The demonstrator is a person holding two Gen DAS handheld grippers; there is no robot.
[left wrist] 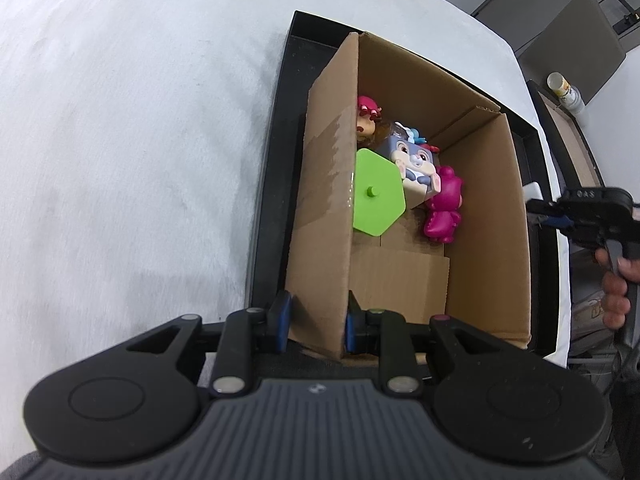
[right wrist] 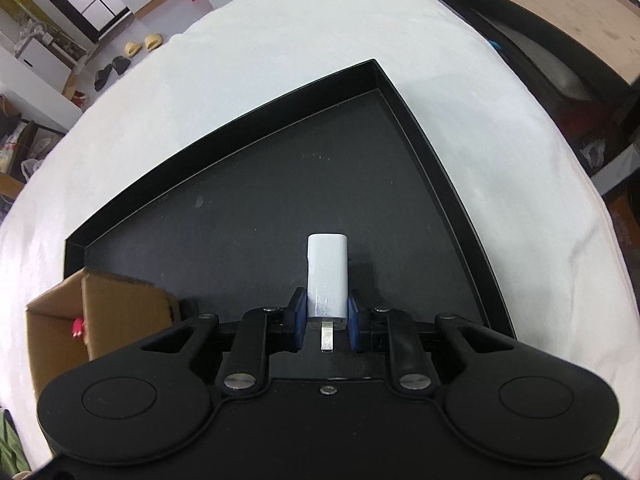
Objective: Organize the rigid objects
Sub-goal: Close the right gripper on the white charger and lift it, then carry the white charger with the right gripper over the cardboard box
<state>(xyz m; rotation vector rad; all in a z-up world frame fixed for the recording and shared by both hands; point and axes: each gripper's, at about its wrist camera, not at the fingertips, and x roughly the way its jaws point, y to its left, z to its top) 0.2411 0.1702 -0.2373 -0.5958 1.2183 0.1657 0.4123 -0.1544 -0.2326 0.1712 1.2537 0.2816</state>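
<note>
The cardboard box [left wrist: 472,184] stands open on a black tray [left wrist: 276,168], along the tray's left edge in the left wrist view. Inside it we see a green hexagonal lid [left wrist: 378,196], a printed bunny cube [left wrist: 412,164], a magenta figurine [left wrist: 442,212] and a small red-hatted figure [left wrist: 368,118] toward the far corner. The left gripper [left wrist: 316,322] clamps the box's near side wall, one blue pad outside and one inside the cardboard. The right gripper [right wrist: 324,320] grips a white plug adapter [right wrist: 327,276] between its blue pads, metal prong pointing back toward the camera, above the tray's bare floor [right wrist: 248,208] near its front edge. From this view the box [right wrist: 100,300] sits at the tray's near left corner. The tray rests on a white, soft-looking cloth [right wrist: 280,32] covering the surface. In the room beyond we note slippers [right wrist: 142,45] and dark shoes [right wrist: 112,69] on the floor, white cabinets, and a bottle [left wrist: 564,90] on a side ledge.
</note>
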